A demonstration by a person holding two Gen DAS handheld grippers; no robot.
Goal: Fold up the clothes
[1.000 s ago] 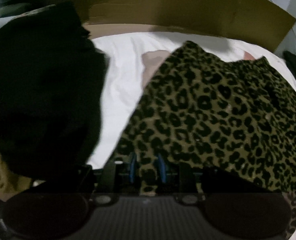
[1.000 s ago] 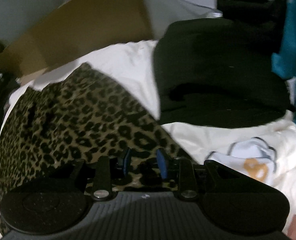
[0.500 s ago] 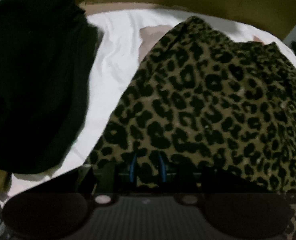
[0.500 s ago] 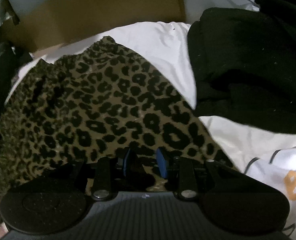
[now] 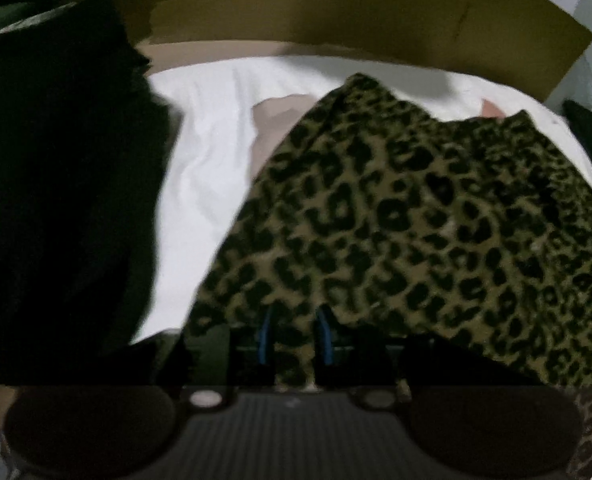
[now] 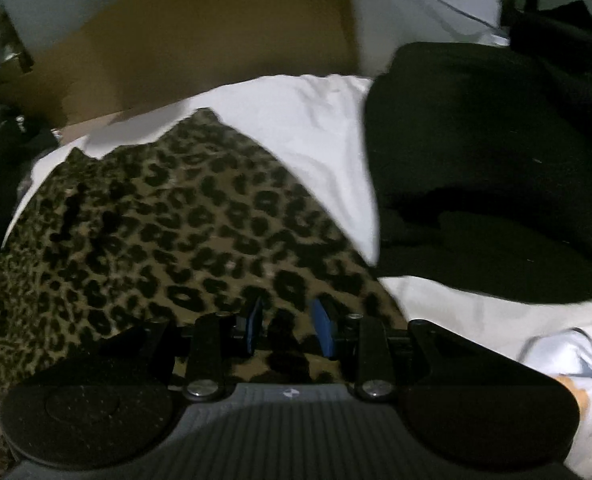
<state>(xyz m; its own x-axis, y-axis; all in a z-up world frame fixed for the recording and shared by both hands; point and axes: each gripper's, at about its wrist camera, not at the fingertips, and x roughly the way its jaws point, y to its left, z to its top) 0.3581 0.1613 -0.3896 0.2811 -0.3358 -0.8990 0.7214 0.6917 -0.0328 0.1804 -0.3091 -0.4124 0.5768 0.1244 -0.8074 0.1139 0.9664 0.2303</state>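
Observation:
A leopard-print garment (image 5: 416, 220) lies spread over a white sheet (image 5: 216, 152), its near edge lifted toward the camera. My left gripper (image 5: 295, 336) is shut on that edge, with a strip of the print caught between the blue pads. In the right wrist view the same leopard-print garment (image 6: 156, 220) fills the left and centre. My right gripper (image 6: 286, 326) is shut on its near hem. The cloth drapes over both grippers' fingers and hides their tips.
A pile of black clothes (image 5: 56, 180) sits left of the garment, seen as the black pile (image 6: 496, 160) on the right. A cardboard sheet (image 5: 336, 12) stands behind. A white garment with an orange print (image 6: 568, 368) lies at lower right.
Both grippers keep their hold on the leopard garment. They pushed forward over it half a second ago and have since drawn back, so it looks smaller and farther again.

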